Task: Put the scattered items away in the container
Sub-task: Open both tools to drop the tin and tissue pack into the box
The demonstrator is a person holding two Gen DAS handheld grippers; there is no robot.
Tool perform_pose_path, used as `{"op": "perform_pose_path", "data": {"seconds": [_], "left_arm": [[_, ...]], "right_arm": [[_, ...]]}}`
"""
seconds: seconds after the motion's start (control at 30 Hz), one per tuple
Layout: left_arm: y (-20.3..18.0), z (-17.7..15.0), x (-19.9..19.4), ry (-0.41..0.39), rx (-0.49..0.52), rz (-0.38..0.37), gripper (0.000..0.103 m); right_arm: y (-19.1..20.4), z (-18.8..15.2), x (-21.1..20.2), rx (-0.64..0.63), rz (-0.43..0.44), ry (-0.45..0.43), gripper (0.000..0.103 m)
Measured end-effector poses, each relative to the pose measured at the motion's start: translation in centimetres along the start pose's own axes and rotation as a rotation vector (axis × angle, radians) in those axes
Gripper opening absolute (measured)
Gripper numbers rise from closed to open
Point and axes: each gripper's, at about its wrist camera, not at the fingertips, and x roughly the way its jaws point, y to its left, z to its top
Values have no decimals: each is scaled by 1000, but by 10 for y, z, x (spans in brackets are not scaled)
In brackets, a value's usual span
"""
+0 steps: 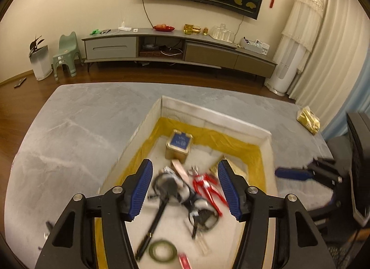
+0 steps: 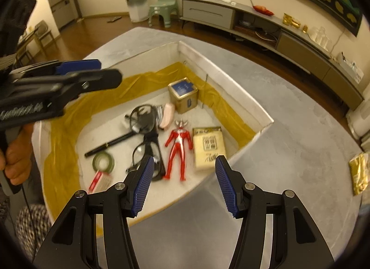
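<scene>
On grey table (image 2: 289, 148), white container (image 2: 231, 88) faces TV cabinet (image 1: 161, 47).

Box (image 2: 242, 102) sits on the table (image 2: 300, 144), taking up most of its middle; lining sheet (image 2: 69, 116) runs along the box's inner walls. Inside: tin (image 2: 183, 94) in the far corner; magnifying glass (image 2: 141, 118) before it, handle pointing toward the near left wall; toy figure (image 2: 178, 147) lying flat in the middle, flat packet (image 2: 209, 147) just to its right by the right wall; spectacles (image 2: 148, 153) just left of the figure; tape roll (image 2: 104, 161) nearer the left wall, small card (image 2: 99, 180) just before it. Outside the box, foil pouch (image 2: 359, 174) lies at the table's far right edge, well apart
</scene>
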Motion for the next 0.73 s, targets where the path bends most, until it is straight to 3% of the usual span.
{"op": "perform_pose_path", "data": {"seconds": [0.13,0.4,0.73], "left_arm": [[-14,-29,-30,-11,24,9,60],[-32,-77,-91,-83,22,40,65],[-45,-111,-122,-101,-2,30,65]], "right_arm": [[20,-14,-15,-73,-34,23,59],[48,-39,-37,-130,23,62,58],[71,-49,-52,-134,71,59,58]]}}
